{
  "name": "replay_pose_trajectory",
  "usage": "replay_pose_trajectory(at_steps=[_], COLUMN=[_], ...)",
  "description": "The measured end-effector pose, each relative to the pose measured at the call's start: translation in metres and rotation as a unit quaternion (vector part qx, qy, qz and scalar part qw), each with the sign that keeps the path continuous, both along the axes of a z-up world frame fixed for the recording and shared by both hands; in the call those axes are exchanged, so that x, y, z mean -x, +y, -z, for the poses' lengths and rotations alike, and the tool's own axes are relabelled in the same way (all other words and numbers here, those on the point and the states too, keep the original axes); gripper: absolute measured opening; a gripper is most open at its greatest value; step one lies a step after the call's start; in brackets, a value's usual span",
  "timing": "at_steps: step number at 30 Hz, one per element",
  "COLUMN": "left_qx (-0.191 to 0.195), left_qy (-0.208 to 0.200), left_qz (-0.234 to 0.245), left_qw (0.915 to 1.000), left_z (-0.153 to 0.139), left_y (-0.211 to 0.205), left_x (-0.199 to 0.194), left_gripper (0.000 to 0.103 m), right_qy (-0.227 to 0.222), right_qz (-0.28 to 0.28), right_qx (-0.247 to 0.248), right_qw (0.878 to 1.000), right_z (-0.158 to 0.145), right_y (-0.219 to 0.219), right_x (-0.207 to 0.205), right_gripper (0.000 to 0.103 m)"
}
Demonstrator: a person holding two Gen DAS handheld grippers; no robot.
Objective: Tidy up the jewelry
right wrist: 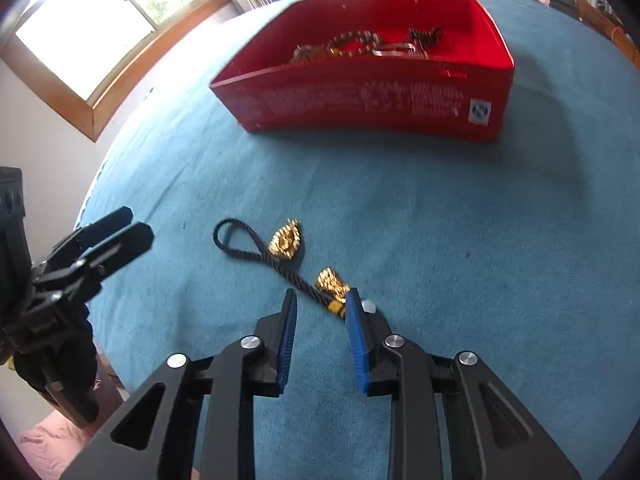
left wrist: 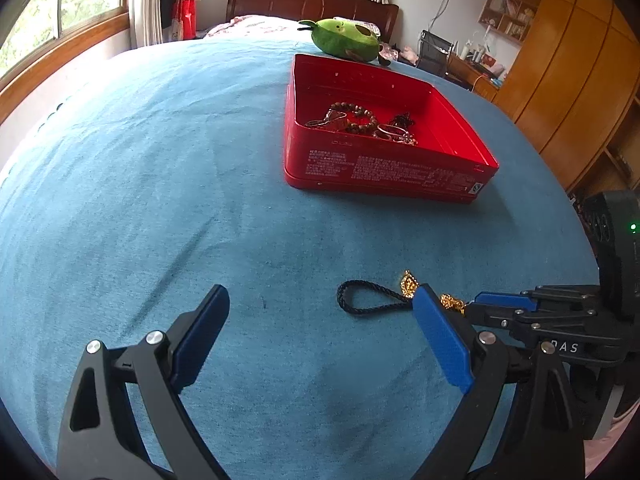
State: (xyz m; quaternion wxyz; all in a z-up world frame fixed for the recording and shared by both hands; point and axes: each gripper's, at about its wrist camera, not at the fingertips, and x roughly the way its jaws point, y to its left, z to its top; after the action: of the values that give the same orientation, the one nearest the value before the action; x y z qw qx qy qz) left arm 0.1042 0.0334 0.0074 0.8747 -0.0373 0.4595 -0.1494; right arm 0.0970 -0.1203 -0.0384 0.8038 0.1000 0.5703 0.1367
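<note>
A black cord necklace with gold pendants (right wrist: 286, 240) lies on the blue bedspread; it also shows in the left wrist view (left wrist: 372, 300). My right gripper (right wrist: 322, 300) is open, low over the cord's near end, its jaws either side of the gold piece (right wrist: 332, 282). My left gripper (left wrist: 320, 304) is open and empty, just left of the necklace. The red tin (left wrist: 384, 172) holds bead bracelets, rings and a dark chain (left wrist: 360, 122). The tin (right wrist: 360, 96) stands beyond the necklace.
A green plush toy (left wrist: 344, 38) lies behind the tin. The blue bedspread (left wrist: 160, 200) covers the bed. A window with a wooden frame (left wrist: 60, 48) is at left, wooden cabinets (left wrist: 572, 64) at right.
</note>
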Motion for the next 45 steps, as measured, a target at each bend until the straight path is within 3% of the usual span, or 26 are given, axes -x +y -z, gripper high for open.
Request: replay_pose_trajectory(at_steps=[4, 10, 17, 25, 30, 37, 45], left_qx=[-0.002, 0.001, 0.000, -0.001, -0.001, 0.003, 0.006], left_qy=[0.000, 0.001, 0.004, 0.008, 0.008, 0.008, 0.008], left_qz=[0.003, 0.006, 0.002, 0.007, 0.011, 0.008, 0.014], left_qw=[1.0000, 1.0000, 1.0000, 0.9999, 0.9999, 0.9999, 0.9999], left_z=[0.001, 0.002, 0.004, 0.008, 0.008, 0.009, 0.009], left_y=[-0.002, -0.005, -0.003, -0.009, -0.010, -0.009, -0.011], left_x=[0.000, -0.001, -0.003, -0.004, -0.003, -0.004, -0.002], left_gripper=[0.092, 0.092, 0.092, 0.092, 0.092, 0.092, 0.092], right_qy=[0.013, 0.018, -0.011, -0.033, 0.003, 0.057, 0.060], right_qz=[0.027, 0.014, 0.015, 0.036, 0.062, 0.099, 0.127], right_qx=[0.000, 0.008, 0.033, 0.014, 0.002, -0.065, -0.060], right_qw=[1.000, 1.000, 0.999, 0.999, 0.998, 0.991, 0.988], right_z=[0.006, 0.017, 0.009, 0.003, 0.017, 0.026, 0.028], right_y=[-0.013, -0.003, -0.008, -0.027, -0.026, -0.030, -0.025], right_x=[0.000, -0.008, -0.015, -0.024, -0.027, -0.021, -0.034], right_gripper=[0.026, 0.027, 0.009, 0.012, 0.018, 0.020, 0.022])
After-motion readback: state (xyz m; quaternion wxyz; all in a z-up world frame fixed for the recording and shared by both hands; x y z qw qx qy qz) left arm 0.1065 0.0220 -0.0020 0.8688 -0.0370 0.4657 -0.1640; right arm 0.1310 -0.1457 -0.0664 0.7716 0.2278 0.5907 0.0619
